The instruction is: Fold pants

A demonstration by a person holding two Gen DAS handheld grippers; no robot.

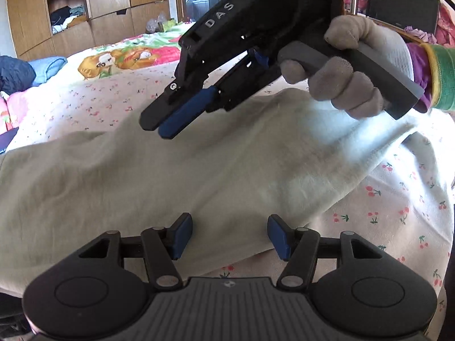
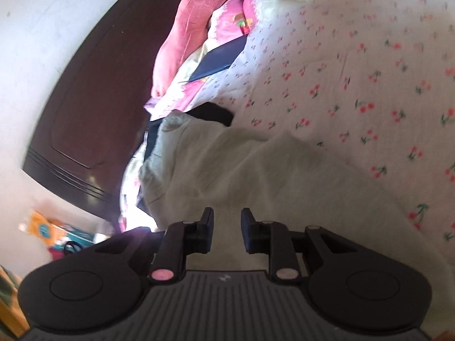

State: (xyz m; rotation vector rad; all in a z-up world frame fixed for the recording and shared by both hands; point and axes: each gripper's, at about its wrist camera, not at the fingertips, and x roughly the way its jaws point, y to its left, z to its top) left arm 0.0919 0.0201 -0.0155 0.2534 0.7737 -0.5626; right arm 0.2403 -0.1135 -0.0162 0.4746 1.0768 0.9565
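Observation:
Pale grey-green pants [image 1: 199, 176] lie spread across a bed with a cherry-print sheet [image 1: 398, 213]. My left gripper [image 1: 229, 234] is open and empty, low over the near edge of the pants. My right gripper [image 1: 159, 126], held by a gloved hand [image 1: 349, 65], hovers above the pants' middle with its fingers close together and nothing between them. In the right wrist view the right gripper [image 2: 227, 228] shows a narrow gap between its jaws and the pants [image 2: 256, 176] run away towards the bed's edge.
A wooden wardrobe [image 1: 71, 14] stands behind the bed. Pink and cartoon-print bedding [image 1: 128, 56] and a dark blue bundle [image 1: 14, 74] lie at the far side. A dark door [image 2: 93, 93], pink pillows [image 2: 193, 22] and a dark flat object [image 2: 219, 59] show in the right wrist view.

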